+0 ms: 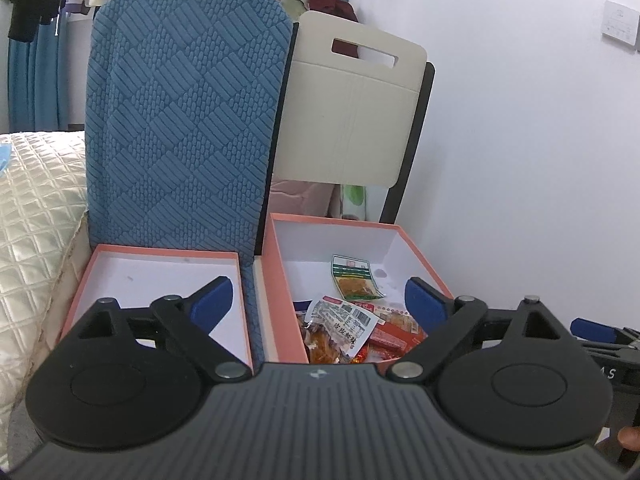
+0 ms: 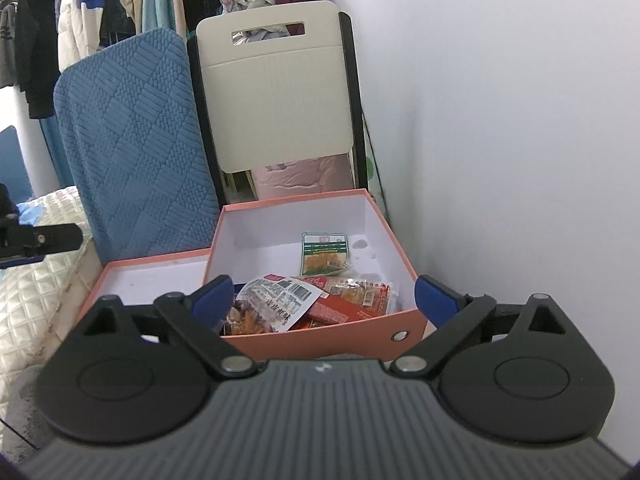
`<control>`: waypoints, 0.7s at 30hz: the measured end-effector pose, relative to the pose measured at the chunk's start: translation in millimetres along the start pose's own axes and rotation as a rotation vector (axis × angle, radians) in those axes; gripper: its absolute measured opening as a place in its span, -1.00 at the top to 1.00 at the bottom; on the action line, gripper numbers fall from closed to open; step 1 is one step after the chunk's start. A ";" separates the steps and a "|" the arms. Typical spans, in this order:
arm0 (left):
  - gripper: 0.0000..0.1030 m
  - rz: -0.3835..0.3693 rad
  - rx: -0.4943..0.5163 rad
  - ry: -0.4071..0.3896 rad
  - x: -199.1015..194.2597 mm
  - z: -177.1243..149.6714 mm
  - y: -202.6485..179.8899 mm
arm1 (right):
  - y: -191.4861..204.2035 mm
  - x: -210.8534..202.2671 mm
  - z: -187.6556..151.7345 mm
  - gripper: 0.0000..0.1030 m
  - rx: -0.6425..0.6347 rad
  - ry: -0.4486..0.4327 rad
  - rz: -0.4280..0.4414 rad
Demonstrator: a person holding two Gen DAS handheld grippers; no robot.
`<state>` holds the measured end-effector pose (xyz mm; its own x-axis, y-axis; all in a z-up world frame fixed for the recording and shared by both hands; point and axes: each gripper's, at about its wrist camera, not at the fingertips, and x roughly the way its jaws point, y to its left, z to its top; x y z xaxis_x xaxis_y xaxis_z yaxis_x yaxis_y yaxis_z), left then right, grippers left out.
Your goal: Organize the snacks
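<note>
The left gripper (image 1: pixel 319 300) is seen released, its 2 blue pads spread wide with nothing gripped between them. Ahead of it and slightly to its right, a deep orange box (image 1: pixel 424 256) with a white interior is found, and the snacks are gathered at the near end of that box. A packet with a barcode label (image 1: pixel 342 322) lies on top of red wrappers (image 1: pixel 386 340), and just beyond them a green-striped snack packet (image 1: pixel 354 278) lies flat on the box floor. Ahead of the left pad (image 1: pixel 212 302), a shallow orange lid (image 1: pixel 160 256) is laid open side up, with no snacks visible in it.

The right gripper (image 2: pixel 325 300) is likewise seen released, its pads wide apart and holding nothing. The same deep box (image 2: pixel 352 330) sits directly in front of it, the near wall lying between the 2 pads. Behind both, a blue quilted chair back (image 1: pixel 184 120) and a cream chair back (image 2: pixel 276 96) are stood upright, beside a white wall (image 2: pixel 520 120).
</note>
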<state>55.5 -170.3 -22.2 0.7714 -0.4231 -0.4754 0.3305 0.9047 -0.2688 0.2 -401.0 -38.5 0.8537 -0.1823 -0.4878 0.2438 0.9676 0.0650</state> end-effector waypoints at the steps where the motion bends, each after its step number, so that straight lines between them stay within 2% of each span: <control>1: -0.85 0.001 -0.003 0.002 0.2 0.1 0.2 | -0.3 -0.2 0.4 -1.00 0.000 -0.003 -0.006; 21: -0.86 0.025 -0.005 0.008 0.4 0.6 -0.7 | -0.9 -1.6 3.3 -1.00 -0.005 -0.012 -0.007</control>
<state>55.9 -171.1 -21.7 0.7753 -0.4006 -0.4883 0.3083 0.9148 -0.2610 0.1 -402.1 -35.0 0.8574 -0.1916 -0.4777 0.2480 0.9671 0.0573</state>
